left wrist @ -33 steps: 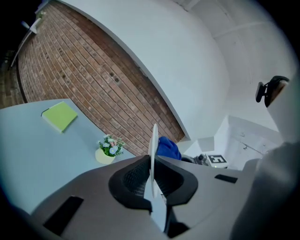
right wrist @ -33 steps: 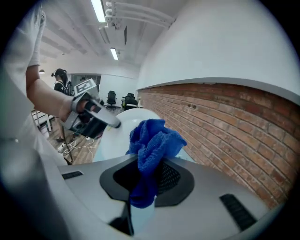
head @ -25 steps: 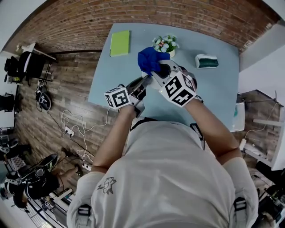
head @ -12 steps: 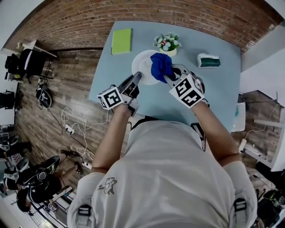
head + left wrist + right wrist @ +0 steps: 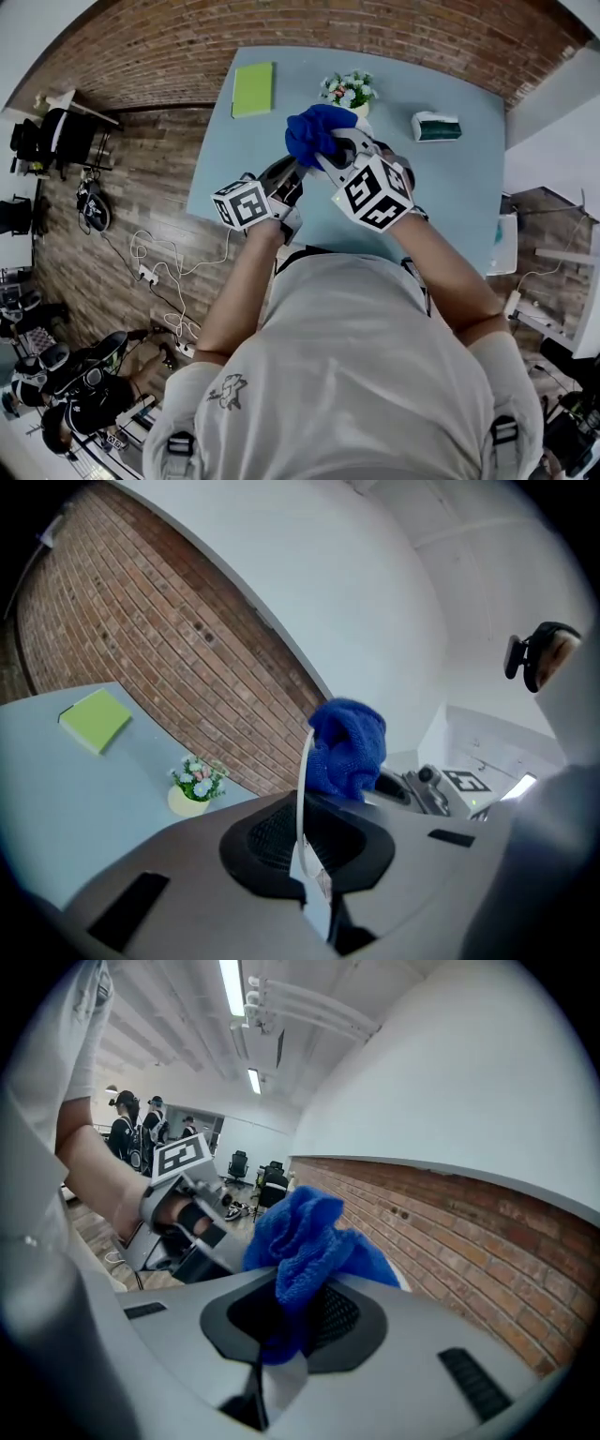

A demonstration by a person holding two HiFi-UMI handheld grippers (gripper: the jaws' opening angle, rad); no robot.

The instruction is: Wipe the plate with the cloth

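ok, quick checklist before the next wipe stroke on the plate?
1. Grip on the plate by the left gripper: ok, rim edge-on between shut jaws.
2. Grip on the cloth by the right gripper: ok, jaws shut on it.
3. Contact of cloth with plate: ok, it looks bunched against one face.
4. Clearance from the table: ok, plate held in the air.
5. State of plate face: cannot tell, seen only edge-on or hidden by cloth.
6. Gap to the flower pot: cannot tell, cloth sits just beside it in the head view.

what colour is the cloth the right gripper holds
Bright blue fuzzy cloth, best in the right gripper view.
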